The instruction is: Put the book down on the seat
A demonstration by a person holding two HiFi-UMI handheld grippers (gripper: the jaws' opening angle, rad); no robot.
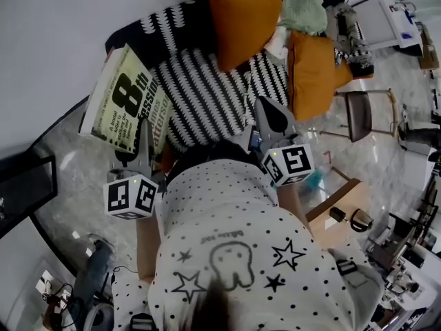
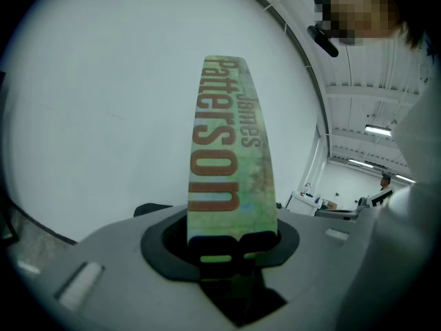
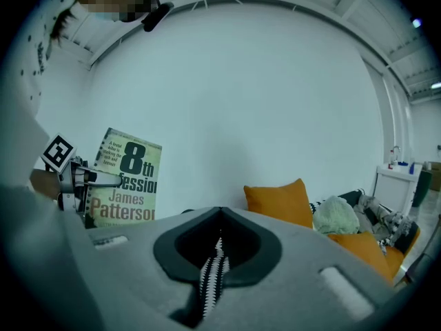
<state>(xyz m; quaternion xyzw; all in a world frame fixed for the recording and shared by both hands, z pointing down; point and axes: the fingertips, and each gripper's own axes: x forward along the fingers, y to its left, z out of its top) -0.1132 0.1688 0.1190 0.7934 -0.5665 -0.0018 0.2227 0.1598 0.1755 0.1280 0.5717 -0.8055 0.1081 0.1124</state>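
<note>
- Pinching with the left gripper (image 1: pixel 142 140); jaws pressed tight on the bottom edge of the book (image 1: pixel 124 98), one pad on each cover.
- Held up in the air at the left of the head view, front cover showing; just off the left side of the striped seat (image 1: pixel 207 95), not lying on it.
- Seen from the left gripper view as a tall thin spine, straight ahead, with a white wall (image 2: pixel 103 116) behind.
- With the right gripper (image 1: pixel 267 112): jaws almost together, only a thin slit, nothing held; stripes of the seat showing through the slit; up over the seat, right of middle in the head view.
- Resting on the seat, top middle: two orange cushions (image 1: pixel 244 16) and a pale green soft thing (image 1: pixel 303 9).
- Filling the bottom of the head view: a dotted shirt (image 1: pixel 234 240) with stars.
</note>
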